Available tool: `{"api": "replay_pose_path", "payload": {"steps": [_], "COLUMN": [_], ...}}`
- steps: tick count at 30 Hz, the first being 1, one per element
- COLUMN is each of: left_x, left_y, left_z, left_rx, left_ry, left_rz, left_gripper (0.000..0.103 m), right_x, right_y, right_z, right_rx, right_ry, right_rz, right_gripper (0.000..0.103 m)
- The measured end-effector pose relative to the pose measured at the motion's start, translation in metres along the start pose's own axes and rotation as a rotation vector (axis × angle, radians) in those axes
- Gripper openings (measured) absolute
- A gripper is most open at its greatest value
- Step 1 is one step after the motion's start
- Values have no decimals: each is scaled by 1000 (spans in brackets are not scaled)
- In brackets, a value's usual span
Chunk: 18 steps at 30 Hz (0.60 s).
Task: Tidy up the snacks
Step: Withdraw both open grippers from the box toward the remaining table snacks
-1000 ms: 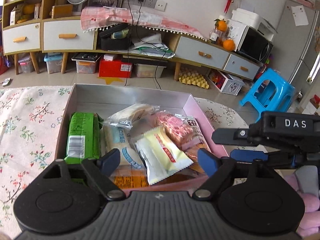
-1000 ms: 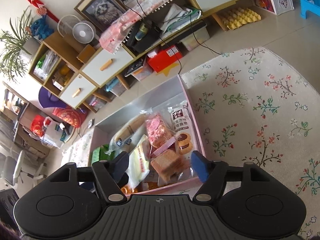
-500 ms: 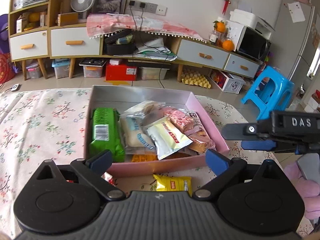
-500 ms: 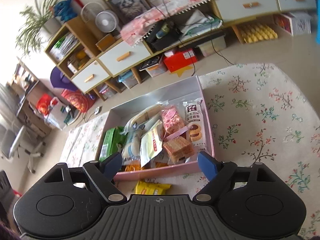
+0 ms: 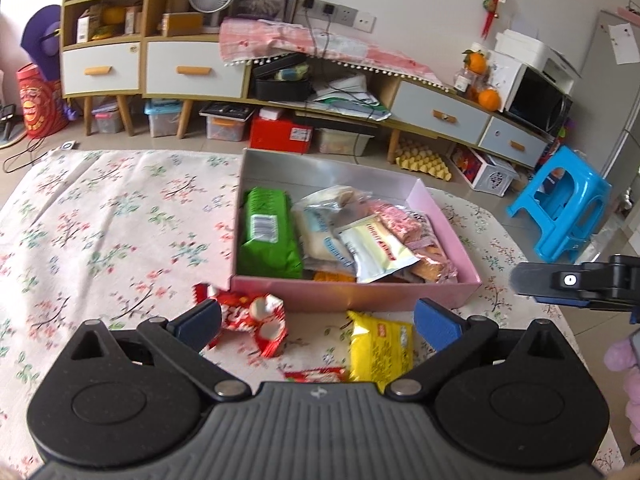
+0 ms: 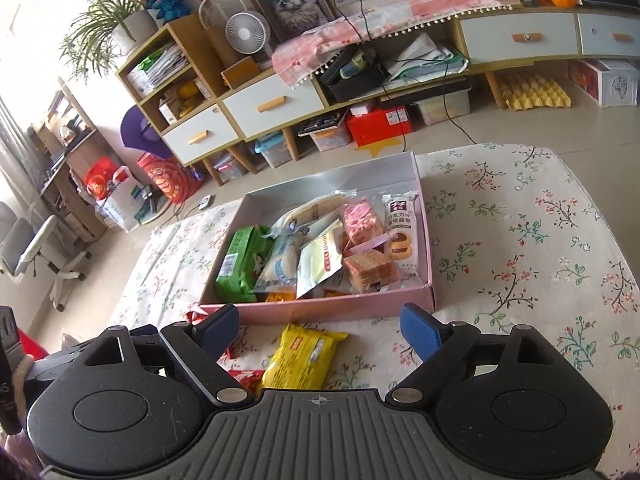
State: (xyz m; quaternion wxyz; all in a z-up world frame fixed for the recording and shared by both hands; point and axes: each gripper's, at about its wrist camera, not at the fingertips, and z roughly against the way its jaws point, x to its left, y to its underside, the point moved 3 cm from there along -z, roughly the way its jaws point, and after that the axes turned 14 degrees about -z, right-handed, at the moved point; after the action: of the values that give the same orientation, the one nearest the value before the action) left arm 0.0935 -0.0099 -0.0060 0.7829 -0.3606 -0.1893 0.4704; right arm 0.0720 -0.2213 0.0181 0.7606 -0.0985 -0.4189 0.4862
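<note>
both grippers have pulled back from the pink box [image 5: 352, 296]; left gripper [image 5: 316, 320] and right gripper [image 6: 320, 324] fingers are opening, empty. yellow packet [image 6: 300, 356] and red packet [image 5: 252, 316] now show on the table before the box, unsorted.

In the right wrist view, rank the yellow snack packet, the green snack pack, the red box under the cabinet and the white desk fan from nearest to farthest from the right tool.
1. Yellow snack packet: on the floral cloth, between the right tool's fingers.
2. Green snack pack: at the left inside the pink box.
3. Red box: on the floor under the cabinet.
4. White desk fan: on the cabinet top.
</note>
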Motion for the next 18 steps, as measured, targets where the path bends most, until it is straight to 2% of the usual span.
{"api": "replay_pose_path", "payload": {"steps": [10,18], "left_x": [16,35], "left_y": [20,39], "left_z": [10,16], "left_rx": [28,74], "left_ry": [-44,-62], "left_rz": [-23,-32], "left_gripper": [103,103], "right_x": [8,6], "right_y": [22,42], "right_z": [7,-2], "right_rx": [24,118], "right_ry": [12,28], "right_rz": [85,89], "right_gripper": [91,91]}}
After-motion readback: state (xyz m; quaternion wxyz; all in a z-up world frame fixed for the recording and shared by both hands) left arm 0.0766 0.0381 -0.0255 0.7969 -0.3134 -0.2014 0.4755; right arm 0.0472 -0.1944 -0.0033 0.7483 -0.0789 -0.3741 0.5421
